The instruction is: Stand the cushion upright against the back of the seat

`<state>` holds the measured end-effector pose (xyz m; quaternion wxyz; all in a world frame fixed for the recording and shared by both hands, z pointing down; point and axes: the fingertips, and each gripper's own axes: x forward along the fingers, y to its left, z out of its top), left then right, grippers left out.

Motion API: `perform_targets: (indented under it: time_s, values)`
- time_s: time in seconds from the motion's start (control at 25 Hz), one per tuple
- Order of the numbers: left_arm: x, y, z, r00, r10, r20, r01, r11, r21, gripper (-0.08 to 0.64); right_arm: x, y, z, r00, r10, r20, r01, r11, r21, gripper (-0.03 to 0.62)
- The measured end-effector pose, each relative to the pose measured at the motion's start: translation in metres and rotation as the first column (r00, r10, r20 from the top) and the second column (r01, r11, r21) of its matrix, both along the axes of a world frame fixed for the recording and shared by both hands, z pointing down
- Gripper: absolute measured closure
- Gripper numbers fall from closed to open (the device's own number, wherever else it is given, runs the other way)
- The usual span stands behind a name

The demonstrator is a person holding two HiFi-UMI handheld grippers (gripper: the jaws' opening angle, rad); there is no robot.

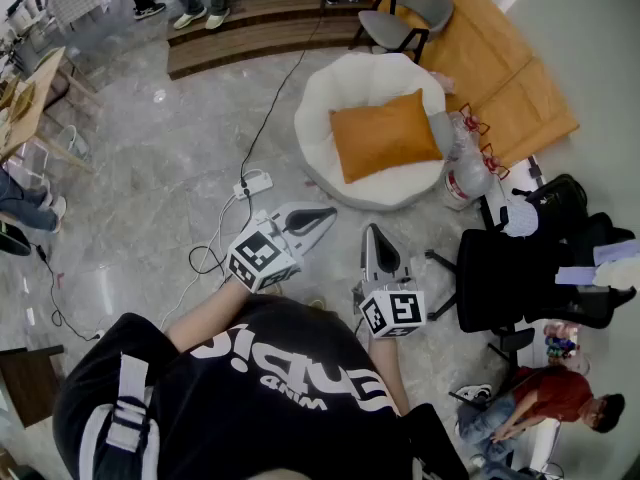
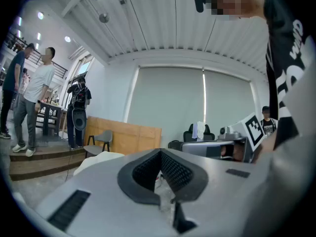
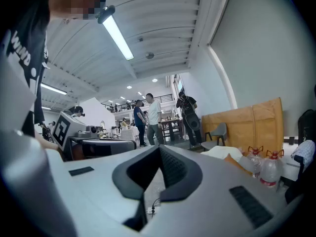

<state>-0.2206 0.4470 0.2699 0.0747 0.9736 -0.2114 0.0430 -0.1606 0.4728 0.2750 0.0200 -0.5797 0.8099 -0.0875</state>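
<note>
Seat: a white round seat (image 1: 325,93) on the grey floor; every place below is reckoned from it.
Cushion: the orange cushion (image 1: 385,133) lies across the middle of the seat with its broad face up. It is not standing against the seat's back.
Left gripper: your left gripper (image 1: 318,215) is on the seat's near side, off its left rim and well apart from it. The jaws are together with nothing between them, as the left gripper view confirms.
Right gripper: your right gripper (image 1: 372,236) is also on the seat's near side, below its near rim and well apart from it. The jaws are together and empty, as the right gripper view confirms.
Contact: neither of your grippers touches the cushion or the seat.
Power strip: a white power strip (image 1: 253,184) lies on the floor off the seat's near-left rim, between the seat and your left gripper.
Bottles: water bottles (image 1: 468,168) stand just beside the seat's right rim.
Grey chair: a grey chair (image 1: 405,13) stands beyond the seat's far rim.
Office chair: a black office chair (image 1: 510,278) stands to the seat's near right.
</note>
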Motion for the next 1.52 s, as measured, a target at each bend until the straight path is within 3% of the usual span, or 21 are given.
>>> perform_targets:
  time_s: [0.48, 1.0, 1.52]
  values:
    - [-0.011, 0.001, -0.007, 1.0, 0.006, -0.002, -0.006, 1.0, 0.011, 0.554, -0.013, 0.007, -0.008, 0.999, -0.032, 0.03, 0.032, 0.999, 0.018, 0.572]
    - [-0.057, -0.009, 0.003, 0.995, 0.1, 0.012, -0.1, 0.995, 0.021, 0.554, -0.032, 0.017, 0.008, 0.989, 0.143, 0.037, -0.142, 0.99, -0.005, 0.572]
    - [-0.052, -0.053, 0.013, 0.994, 0.109, -0.012, -0.11, 0.994, -0.014, 0.554, -0.018, -0.018, 0.016, 0.978, 0.202, 0.05, -0.201, 0.979, -0.02, 0.571]
